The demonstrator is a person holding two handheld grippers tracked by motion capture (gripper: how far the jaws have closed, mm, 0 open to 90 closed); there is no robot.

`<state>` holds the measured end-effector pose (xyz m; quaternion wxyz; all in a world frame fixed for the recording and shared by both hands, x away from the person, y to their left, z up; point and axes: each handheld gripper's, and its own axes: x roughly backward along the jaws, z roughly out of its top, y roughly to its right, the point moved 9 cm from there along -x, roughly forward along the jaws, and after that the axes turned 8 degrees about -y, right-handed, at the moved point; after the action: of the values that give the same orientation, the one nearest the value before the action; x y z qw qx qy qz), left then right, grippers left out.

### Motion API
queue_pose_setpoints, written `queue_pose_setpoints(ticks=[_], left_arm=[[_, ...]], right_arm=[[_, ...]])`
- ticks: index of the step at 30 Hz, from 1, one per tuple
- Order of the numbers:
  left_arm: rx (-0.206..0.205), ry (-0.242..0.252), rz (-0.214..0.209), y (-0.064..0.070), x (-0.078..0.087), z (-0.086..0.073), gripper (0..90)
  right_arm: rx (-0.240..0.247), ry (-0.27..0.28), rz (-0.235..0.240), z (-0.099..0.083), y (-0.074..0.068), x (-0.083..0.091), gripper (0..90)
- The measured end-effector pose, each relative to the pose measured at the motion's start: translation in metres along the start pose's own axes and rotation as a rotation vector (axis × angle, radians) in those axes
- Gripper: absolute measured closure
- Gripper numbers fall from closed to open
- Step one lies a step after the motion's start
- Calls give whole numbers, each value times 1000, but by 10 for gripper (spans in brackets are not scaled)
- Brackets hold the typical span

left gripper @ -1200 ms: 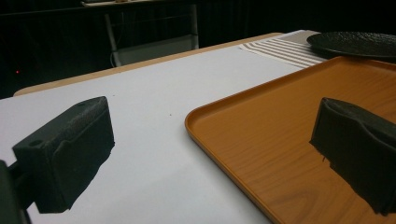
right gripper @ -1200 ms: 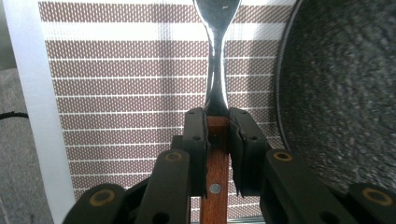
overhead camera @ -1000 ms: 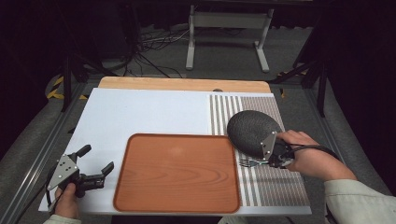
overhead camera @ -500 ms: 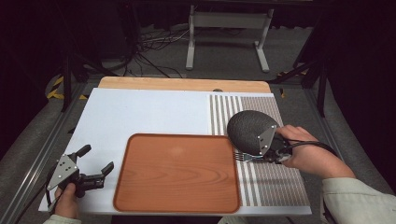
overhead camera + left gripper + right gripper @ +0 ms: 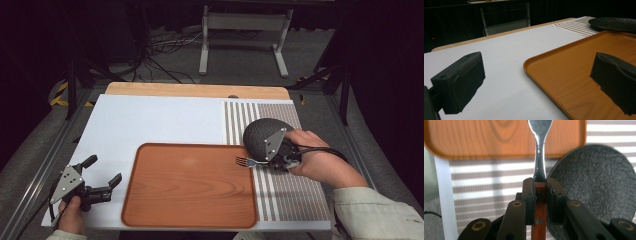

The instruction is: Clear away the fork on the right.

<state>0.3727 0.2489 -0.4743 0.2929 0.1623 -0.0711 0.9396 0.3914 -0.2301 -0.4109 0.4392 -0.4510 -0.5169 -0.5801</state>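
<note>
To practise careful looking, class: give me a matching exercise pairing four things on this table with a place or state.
Things:
1 fork
2 tray
3 plate
4 left gripper

States:
a open, beside the tray
b on the striped mat
c wood-patterned, nothing lying on it
d clamped by its wooden handle

Pairs: 1-d, 2-c, 3-b, 4-a

Dark room, grey carpeted floor [image 5: 175, 65], white metal stand [image 5: 243, 22], tangled cables [image 5: 162, 47].
</note>
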Motion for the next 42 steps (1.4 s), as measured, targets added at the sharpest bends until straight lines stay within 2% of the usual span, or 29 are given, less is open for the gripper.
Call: queue_pose_setpoints(ticks=[7, 13, 18, 19, 20, 21, 26, 33, 37, 39, 42], left_arm=[[0, 4, -1, 0, 0, 0, 2], [-1, 0, 0, 0, 0, 0, 2], [0, 3, -1, 0, 0, 0, 2], [0, 3, -1, 0, 0, 0, 2], [-1, 1, -1, 0, 0, 0, 2], [-1, 1, 0, 0, 0, 0, 2], [0, 1, -1, 0, 0, 0, 2], [-1, 1, 1, -1, 0, 0, 2], [0, 1, 0, -1, 0, 0, 2], [-1, 2, 0, -1, 0, 0, 2], [-1, 2, -1, -1, 0, 1, 2]], right_arm=[[-21, 48, -2, 18, 1, 2, 784], [-67, 80, -7, 27, 3, 3, 785], [-136, 111, 2, 36, 4, 4, 785], [-136, 111, 2, 36, 4, 4, 785], [-162, 128, 3, 39, 5, 4, 784], [-162, 128, 3, 39, 5, 4, 784], [-302, 183, 53, 49, 2, 4, 785], [-439, 220, 83, 60, 2, 3, 785], [-499, 230, 101, 65, 1, 0, 785], [-505, 237, 97, 68, 1, -2, 785], [-541, 249, 106, 74, 0, -4, 785]])
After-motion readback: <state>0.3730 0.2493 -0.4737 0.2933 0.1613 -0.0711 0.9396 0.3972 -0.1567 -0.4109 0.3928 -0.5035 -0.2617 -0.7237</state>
